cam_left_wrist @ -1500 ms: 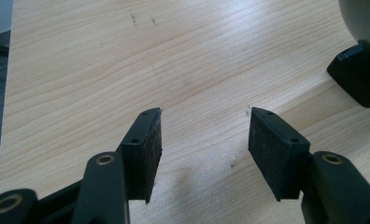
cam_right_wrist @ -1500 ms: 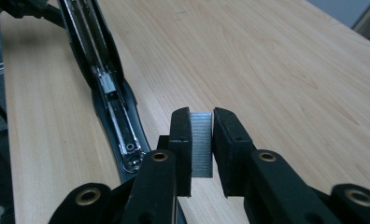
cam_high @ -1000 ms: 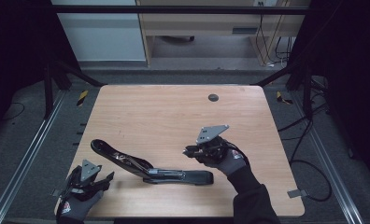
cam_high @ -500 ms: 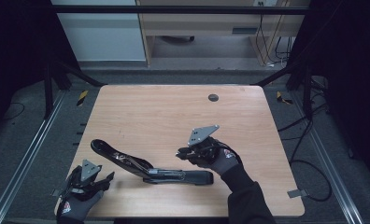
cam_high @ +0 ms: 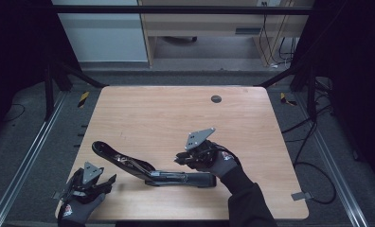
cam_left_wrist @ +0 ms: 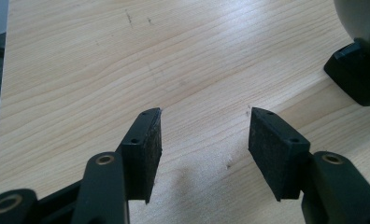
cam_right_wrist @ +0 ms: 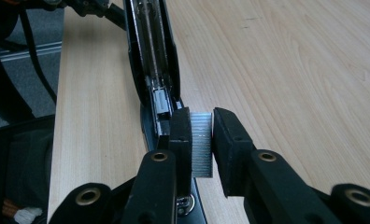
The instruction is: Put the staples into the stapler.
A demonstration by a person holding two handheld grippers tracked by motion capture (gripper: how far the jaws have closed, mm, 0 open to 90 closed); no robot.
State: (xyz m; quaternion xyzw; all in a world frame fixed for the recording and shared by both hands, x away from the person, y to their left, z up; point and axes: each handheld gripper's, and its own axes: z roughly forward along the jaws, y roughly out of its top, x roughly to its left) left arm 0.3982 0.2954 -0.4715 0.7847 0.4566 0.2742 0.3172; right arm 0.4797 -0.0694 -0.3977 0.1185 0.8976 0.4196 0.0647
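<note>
Right gripper (cam_high: 182, 158) shifted slightly left and nearer since a second ago, now low over open stapler (cam_high: 152, 170); left gripper (cam_high: 105, 182) unmoved at table's near-left corner. Stapler lies opened flat along near edge of wooden table (cam_high: 176, 118), magazine channel exposed. Right gripper clenched on staple strip (cam_right_wrist: 202, 140) just above channel's rear. Left gripper released, nothing between pads. Stapler's far arm cut off in right gripper view; staple strip too small to see from high view.
</note>
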